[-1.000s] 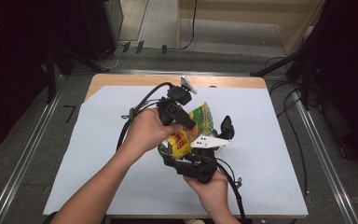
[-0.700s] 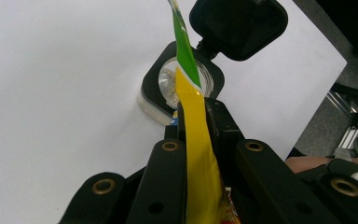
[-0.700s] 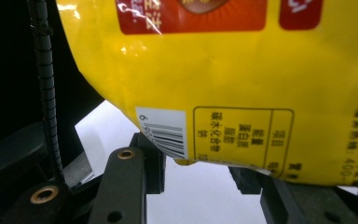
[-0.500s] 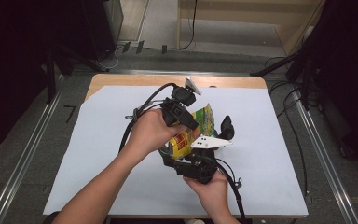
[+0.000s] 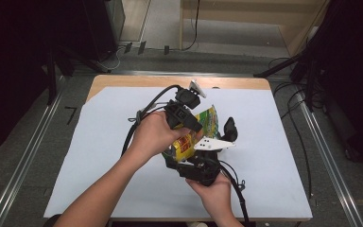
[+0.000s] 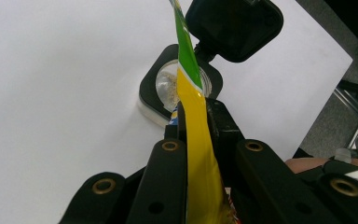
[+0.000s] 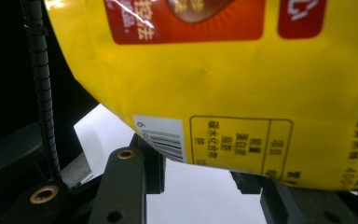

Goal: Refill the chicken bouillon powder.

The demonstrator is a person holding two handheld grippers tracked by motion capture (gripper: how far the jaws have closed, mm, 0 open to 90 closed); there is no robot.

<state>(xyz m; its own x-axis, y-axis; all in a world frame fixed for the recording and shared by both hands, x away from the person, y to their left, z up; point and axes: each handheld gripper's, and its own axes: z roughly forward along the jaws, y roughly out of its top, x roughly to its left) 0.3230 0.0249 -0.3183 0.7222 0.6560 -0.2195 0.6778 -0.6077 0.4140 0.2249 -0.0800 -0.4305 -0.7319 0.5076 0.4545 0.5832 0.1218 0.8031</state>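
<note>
One yellow-and-green foil snack bag (image 5: 196,135) is held above the white-papered counter (image 5: 99,142) between two grippers. The left gripper (image 6: 193,121) is clamped tight on its edge; the right gripper (image 7: 198,179) is closed partway on its bottom. One black-lidded open jar (image 6: 182,86) is seen below.

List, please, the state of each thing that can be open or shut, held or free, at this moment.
Snack bag: held off the table by both grippers.
Left gripper: shut on the bag's thin edge.
Right gripper: shut on the bag's bottom.
Black container: standing on the white table, something pale inside.
Container lid: flipped open.
</note>
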